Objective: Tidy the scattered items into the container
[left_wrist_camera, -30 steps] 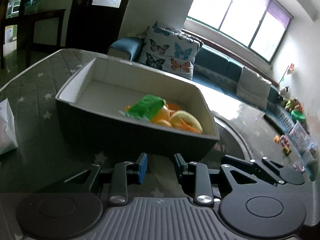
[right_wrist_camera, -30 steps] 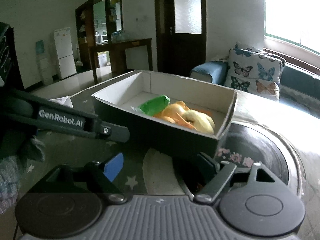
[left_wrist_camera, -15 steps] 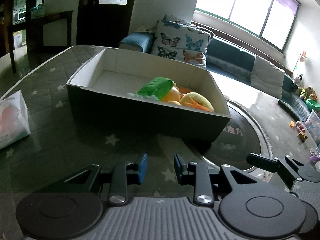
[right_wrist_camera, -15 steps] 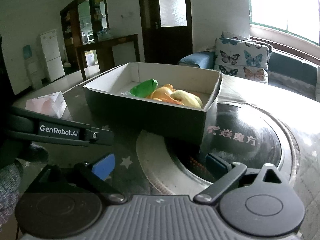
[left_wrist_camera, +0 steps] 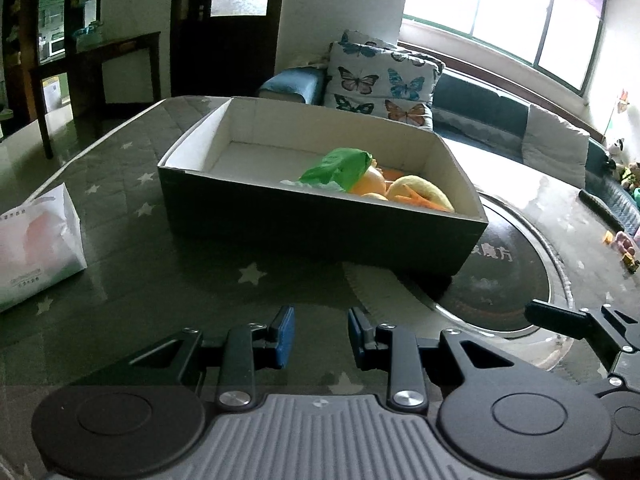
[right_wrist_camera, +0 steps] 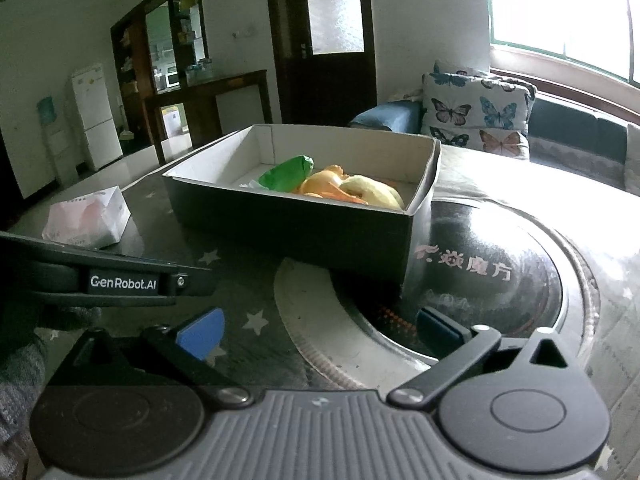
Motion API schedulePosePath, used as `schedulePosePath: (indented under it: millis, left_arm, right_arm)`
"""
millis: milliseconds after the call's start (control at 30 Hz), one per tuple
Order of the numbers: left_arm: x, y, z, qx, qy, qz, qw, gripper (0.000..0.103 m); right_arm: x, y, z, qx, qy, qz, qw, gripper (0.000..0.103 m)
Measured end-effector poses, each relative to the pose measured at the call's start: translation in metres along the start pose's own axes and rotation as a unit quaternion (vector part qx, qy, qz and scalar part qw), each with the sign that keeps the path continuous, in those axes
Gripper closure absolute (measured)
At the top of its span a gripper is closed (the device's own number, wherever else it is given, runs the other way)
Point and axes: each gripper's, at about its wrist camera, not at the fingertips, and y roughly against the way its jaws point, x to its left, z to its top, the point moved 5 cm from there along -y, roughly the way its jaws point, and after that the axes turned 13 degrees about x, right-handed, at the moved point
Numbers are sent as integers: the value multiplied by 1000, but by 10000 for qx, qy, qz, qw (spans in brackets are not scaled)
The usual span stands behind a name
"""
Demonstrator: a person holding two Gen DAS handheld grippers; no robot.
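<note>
A dark box with a white inside [left_wrist_camera: 320, 232] [right_wrist_camera: 292, 228] stands on the star-patterned table. In its right part lie a green packet [left_wrist_camera: 340, 166] [right_wrist_camera: 286, 174] and orange and yellow toy foods [left_wrist_camera: 420, 194] [right_wrist_camera: 372, 192]. My left gripper [left_wrist_camera: 320, 338] hovers over the table in front of the box, open by a narrow gap with nothing between the blue pads. To its right, my right gripper [right_wrist_camera: 320, 330] is in front of the box's right corner; its jaws are opening wide and hold nothing. A white tissue pack [left_wrist_camera: 36, 244] [right_wrist_camera: 88, 220] lies left of the box.
A round black cooker plate [left_wrist_camera: 504, 280] [right_wrist_camera: 480, 264] is set in the table under the box's right end. The left gripper's arm [right_wrist_camera: 120, 282] crosses the right wrist view at the left. A sofa with butterfly cushions [left_wrist_camera: 384, 76] stands behind the table.
Both grippers have drawn back from the box, which now looks smaller and farther. The right gripper's jaws have spread much wider. The left gripper's gap is unchanged.
</note>
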Motion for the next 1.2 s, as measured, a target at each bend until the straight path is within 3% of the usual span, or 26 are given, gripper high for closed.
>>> schedulePosePath:
  millis: [1200]
  left_arm:
    - [9,-15,15,1,-210,409,9989,72]
  right_arm:
    - [4,-17,14,146,-71,-85,9998,0]
